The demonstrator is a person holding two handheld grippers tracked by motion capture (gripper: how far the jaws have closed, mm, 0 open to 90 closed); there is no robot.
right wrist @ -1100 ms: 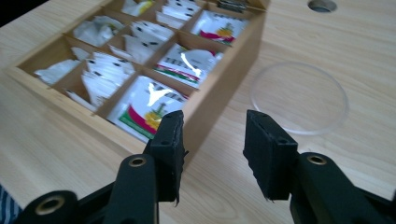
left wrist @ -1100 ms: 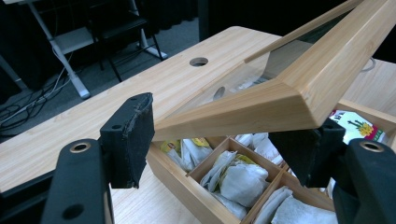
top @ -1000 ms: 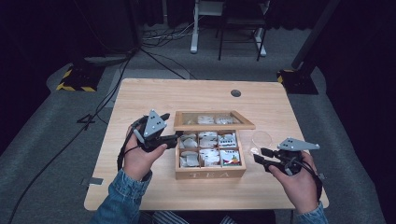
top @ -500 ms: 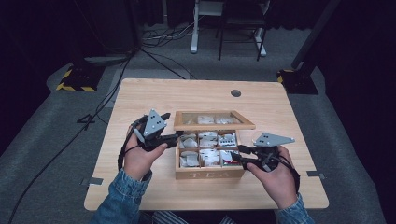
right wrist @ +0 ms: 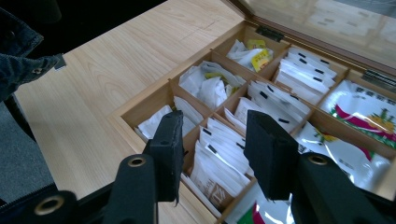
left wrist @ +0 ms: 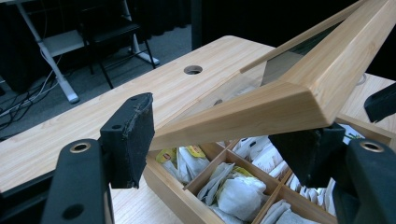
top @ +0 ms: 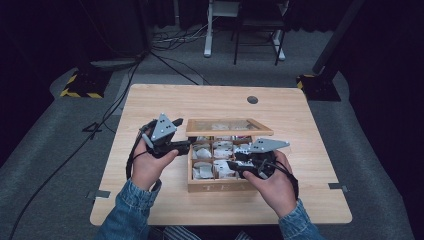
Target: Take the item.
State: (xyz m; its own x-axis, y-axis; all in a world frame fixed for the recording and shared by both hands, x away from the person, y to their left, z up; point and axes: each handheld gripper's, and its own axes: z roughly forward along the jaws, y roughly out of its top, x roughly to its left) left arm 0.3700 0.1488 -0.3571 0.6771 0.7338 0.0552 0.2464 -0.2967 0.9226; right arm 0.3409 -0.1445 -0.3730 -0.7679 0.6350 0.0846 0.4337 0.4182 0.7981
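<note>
Here the wooden tea box point(top: 220, 186) sits at the table's point(top: 150, 105) centre, toward six o'clock, its glass-paned lid point(top: 229, 127) raised at the twelve o'clock edge, its compartments packed with white tea-bag sachets point(right wrist: 219, 156) and a few yellow-tagged ones point(right wrist: 254, 53). My left gripper point(left wrist: 224, 140), at the box's nine o'clock, spreads its jaws around the lid's corner, whether touching I cannot tell; my right gripper point(right wrist: 212, 154), at four o'clock, hovers with jaws parted above a near compartment, holding nothing. I judge the step to be picking a sachet: the next move calls for lowering and closing on one sachet's edge.
</note>
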